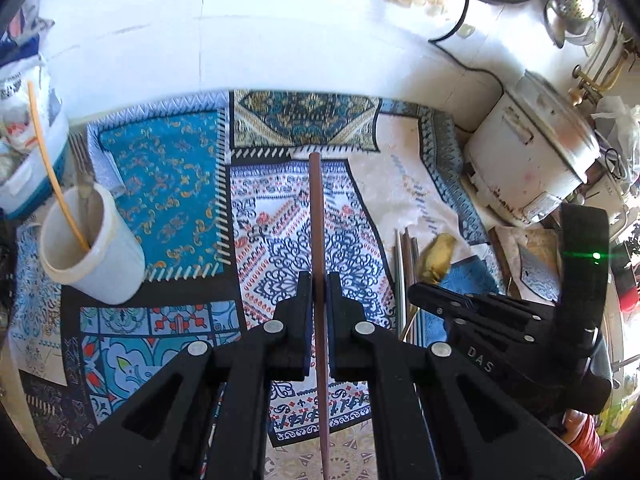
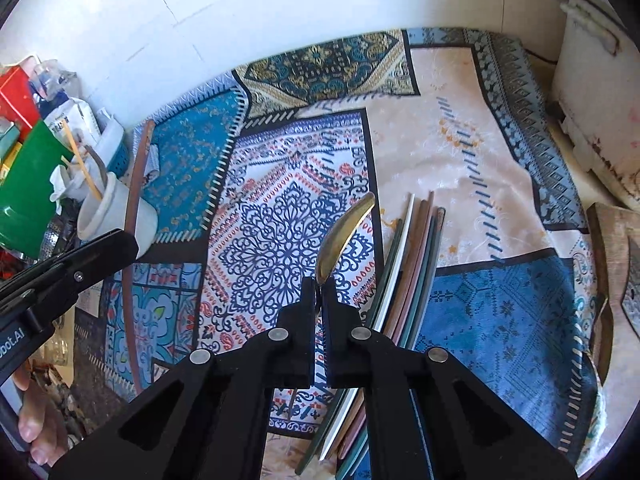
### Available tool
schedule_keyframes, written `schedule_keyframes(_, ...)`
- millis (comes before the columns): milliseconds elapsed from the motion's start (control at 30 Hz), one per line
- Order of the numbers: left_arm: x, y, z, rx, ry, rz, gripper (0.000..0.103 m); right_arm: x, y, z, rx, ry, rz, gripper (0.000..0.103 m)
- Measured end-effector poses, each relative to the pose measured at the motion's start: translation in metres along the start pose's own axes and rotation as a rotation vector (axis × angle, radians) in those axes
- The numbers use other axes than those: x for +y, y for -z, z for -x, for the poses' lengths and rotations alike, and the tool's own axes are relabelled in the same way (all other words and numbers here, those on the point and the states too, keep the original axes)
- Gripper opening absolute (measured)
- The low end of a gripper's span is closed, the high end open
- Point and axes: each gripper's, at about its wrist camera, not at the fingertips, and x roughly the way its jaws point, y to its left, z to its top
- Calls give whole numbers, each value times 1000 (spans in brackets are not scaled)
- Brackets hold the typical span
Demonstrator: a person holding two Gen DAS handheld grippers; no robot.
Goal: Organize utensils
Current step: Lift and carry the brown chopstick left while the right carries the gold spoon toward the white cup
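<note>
My left gripper [image 1: 319,280] is shut on a long brown chopstick [image 1: 318,216] that points straight ahead above the patterned cloth [image 1: 168,168]. A white cup [image 1: 92,240] at the left holds a yellow chopstick [image 1: 56,168] and a metal utensil. My right gripper [image 2: 319,284] is shut on the neck of a golden spoon [image 2: 348,228], lifted off the cloth with the bowl pointing forward. Several chopsticks [image 2: 416,272] of different colours lie side by side just right of it. The right gripper [image 1: 420,292] also shows in the left wrist view, and the left gripper [image 2: 124,246] in the right wrist view near the cup [image 2: 116,208].
A white rice cooker [image 1: 532,152] stands at the back right with a black cable behind it. A wooden board [image 2: 616,264] lies at the right edge. A green container [image 2: 28,184], boxes and bags crowd the left behind the cup. A person's hand [image 2: 36,420] holds the left gripper.
</note>
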Motion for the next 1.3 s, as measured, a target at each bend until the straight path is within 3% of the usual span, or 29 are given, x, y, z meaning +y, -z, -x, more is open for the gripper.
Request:
schedule_keyframes(567, 31, -22, 76, -212, -43, 16, 5, 55, -25, 62, -190, -18, 74, 3)
schedule_keyframes(1000, 99, -55, 121, -359, -108, 84, 5, 130, -54, 79, -270, -90, 160, 3)
schedule_keyframes(1300, 148, -83, 120, -467, -194, 153, 5, 173, -71, 62, -281, -152, 206, 3)
